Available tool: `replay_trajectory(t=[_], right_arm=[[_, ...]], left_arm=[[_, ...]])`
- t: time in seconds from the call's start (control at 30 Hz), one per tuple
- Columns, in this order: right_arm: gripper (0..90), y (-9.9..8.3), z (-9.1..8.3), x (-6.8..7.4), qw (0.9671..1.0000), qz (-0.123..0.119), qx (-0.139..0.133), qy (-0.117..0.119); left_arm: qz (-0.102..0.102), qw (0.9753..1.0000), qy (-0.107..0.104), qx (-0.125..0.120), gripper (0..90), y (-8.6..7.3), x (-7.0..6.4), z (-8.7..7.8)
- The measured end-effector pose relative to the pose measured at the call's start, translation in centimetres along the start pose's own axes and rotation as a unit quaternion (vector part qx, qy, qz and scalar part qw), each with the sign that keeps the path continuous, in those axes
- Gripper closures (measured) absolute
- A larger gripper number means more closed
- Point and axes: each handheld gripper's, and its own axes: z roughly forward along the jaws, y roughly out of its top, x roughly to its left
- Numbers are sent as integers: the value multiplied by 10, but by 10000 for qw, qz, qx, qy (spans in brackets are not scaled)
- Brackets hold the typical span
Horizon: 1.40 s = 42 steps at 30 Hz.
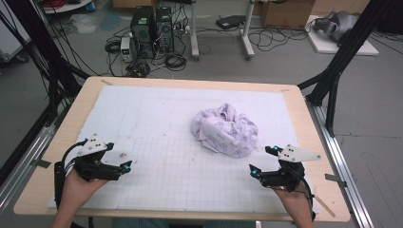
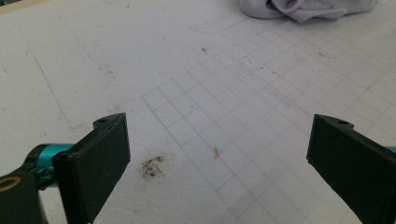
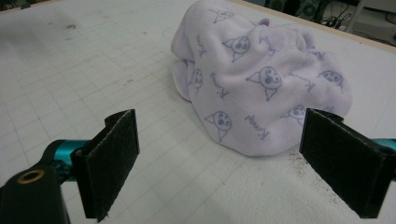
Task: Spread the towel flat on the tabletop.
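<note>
A crumpled pale lilac cloth (image 1: 225,130) printed with small cat faces lies in a heap right of the mat's middle. In the right gripper view the cloth (image 3: 261,79) bulges just beyond the jaws. My right gripper (image 1: 262,160) rests near the front right of the mat, open, a short way in front of the heap and empty. My left gripper (image 1: 119,156) sits at the front left, open and empty, far from the cloth. In the left gripper view my left gripper (image 2: 217,154) frames bare gridded mat, and the cloth's edge (image 2: 303,9) peeks in at the top.
A white gridded mat (image 1: 157,118) covers the wooden table (image 1: 71,118). A dark smudge (image 2: 152,166) marks the mat between the left jaws. Black frame posts (image 1: 340,66) stand at the table's right and left. Computers and cables (image 1: 152,33) lie on the floor behind.
</note>
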Motion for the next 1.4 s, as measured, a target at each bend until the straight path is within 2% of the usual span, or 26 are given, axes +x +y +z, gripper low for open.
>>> replay_trajectory(t=[0.6, 0.9, 0.93, 1.07, 1.23, 1.27, 1.3, 1.4], right_arm=[[111, 3, 0, -2, 10000, -6, 30, 38], [111, 16, 7, -4, 9999, -49, 119, 104], [111, 23, 13, -5, 9997, -117, 174, 117], [112, 33, 19, -7, 9996, -129, 198, 172], [116, 65, 36, -15, 9994, -237, 145, 215], [116, 65, 36, -15, 9994, -237, 145, 215], [118, 78, 44, -17, 9992, -303, 137, 231], [144, 91, 53, -20, 9989, -327, 140, 321]], left_arm=[[24, 10000, -40, -27, 65, 4, 0, 3], [42, 10000, -67, -44, 65, 6, 0, 4], [36, 10000, -70, -47, 65, 6, 0, 4], [46, 9999, -90, -45, 65, 7, -1, 4], [65, 9999, -75, -60, 65, 8, 0, 3], [32, 9999, -77, -91, 65, 8, 0, 3], [16, 9999, -64, -79, 65, 8, 0, 2], [3, 9999, -68, -95, 65, 9, 0, 2]])
